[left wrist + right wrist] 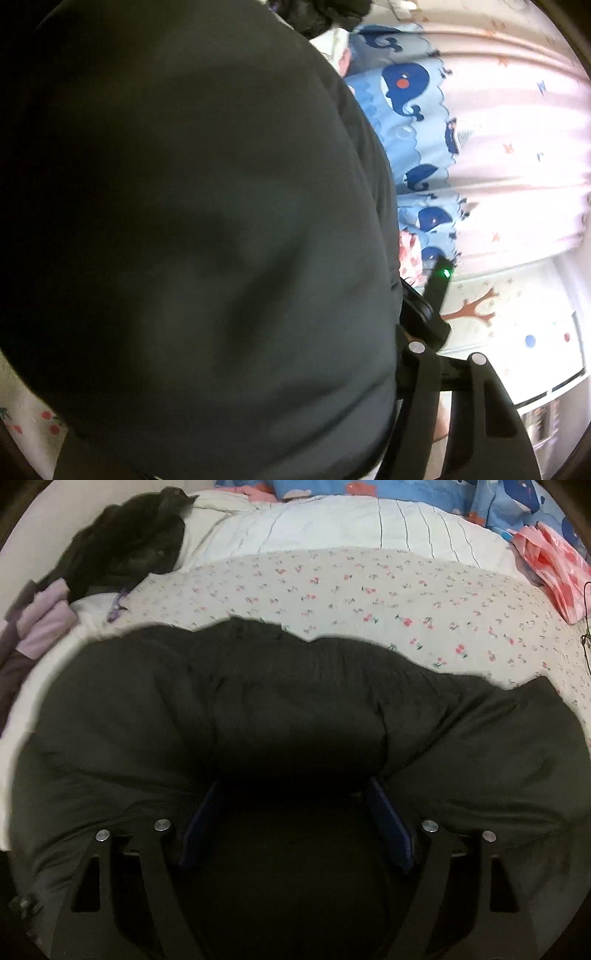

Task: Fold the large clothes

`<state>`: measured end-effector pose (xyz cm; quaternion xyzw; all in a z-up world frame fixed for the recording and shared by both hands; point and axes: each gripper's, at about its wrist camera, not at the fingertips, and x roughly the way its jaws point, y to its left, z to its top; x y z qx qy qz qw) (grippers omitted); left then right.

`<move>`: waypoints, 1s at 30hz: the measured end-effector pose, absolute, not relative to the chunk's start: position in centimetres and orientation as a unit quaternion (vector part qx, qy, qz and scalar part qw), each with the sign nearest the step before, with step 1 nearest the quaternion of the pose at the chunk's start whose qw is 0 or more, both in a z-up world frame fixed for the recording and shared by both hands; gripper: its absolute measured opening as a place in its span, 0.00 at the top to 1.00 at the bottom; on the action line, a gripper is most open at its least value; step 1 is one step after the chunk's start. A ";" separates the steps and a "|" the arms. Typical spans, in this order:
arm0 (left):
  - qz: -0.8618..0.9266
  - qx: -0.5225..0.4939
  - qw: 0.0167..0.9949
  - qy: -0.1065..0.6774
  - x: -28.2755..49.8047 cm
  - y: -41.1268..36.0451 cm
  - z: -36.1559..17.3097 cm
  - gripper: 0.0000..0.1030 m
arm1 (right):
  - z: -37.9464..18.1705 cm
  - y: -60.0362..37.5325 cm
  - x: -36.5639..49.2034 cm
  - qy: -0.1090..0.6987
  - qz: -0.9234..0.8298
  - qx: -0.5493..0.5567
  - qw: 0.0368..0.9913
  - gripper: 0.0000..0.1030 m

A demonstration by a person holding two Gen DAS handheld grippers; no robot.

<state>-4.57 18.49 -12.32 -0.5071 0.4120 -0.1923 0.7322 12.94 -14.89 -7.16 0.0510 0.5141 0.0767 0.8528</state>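
the right gripper (295, 794) stands spread over the dark jacket (295, 709) on the cherry-print sheet (369, 590); the left gripper's grip i cannot tell.

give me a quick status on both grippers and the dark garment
Right gripper open, jaws wide over the dark garment on the floral sheet. Left gripper hidden under that garment, state unclear. Nothing blocking.

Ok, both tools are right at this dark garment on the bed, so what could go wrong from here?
1. The dark padded garment fills the left wrist view, so that side works nearly blind.
2. The right tool has its jaws spread around a thick bulge; closing could catch several layers or slip off.
3. The pink plastic bag and black clothing pile could get swept up.
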 end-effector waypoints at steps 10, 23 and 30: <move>-0.185 -0.513 0.740 0.393 -4.9 18.2 -12.3 0.35 | -8.7 -13.8 3.3 0.439 0.099 -0.064 0.891 0.17; -0.166 -0.488 0.762 0.392 -5.9 17.1 -12.0 0.33 | -7.2 -14.9 -0.8 0.456 0.111 -0.031 0.883 0.13; -0.171 -0.501 0.753 0.392 -6.1 16.7 -12.3 0.30 | -8.5 -13.5 -5.0 0.456 0.135 -0.102 0.874 0.11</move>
